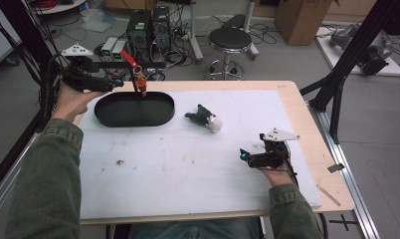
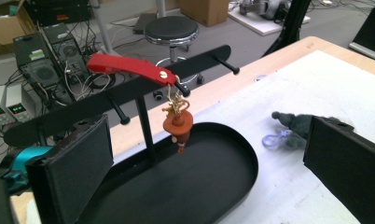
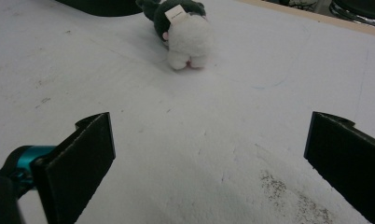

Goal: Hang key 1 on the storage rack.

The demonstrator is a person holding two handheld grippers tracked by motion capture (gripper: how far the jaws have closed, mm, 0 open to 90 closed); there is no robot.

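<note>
A black oval tray (image 1: pixel 160 117) lies at the far left of the white mat. From it rises a black peg rack (image 2: pixel 129 93). A red strap (image 2: pixel 129 67) hangs on one peg, with a small brown figure (image 2: pixel 178 128) dangling under it over the tray (image 2: pixel 232 186). My left gripper (image 1: pixel 117 82) hovers open at the tray's left end, its jaws (image 2: pixel 206 140) wide apart and facing the rack. A dark green and white plush toy (image 1: pixel 206 118) lies mid-mat, right of the tray. My right gripper (image 1: pixel 244 157) rests open near the front right, with the plush (image 3: pixel 185 28) ahead of it.
The white mat (image 1: pixel 188 164) covers most of the wooden table (image 1: pixel 295 107). Beyond the far edge stand a black stool (image 1: pixel 230 40), computer towers (image 1: pixel 148 27) and cables. A black frame strut (image 1: pixel 337 84) rises at the table's right side.
</note>
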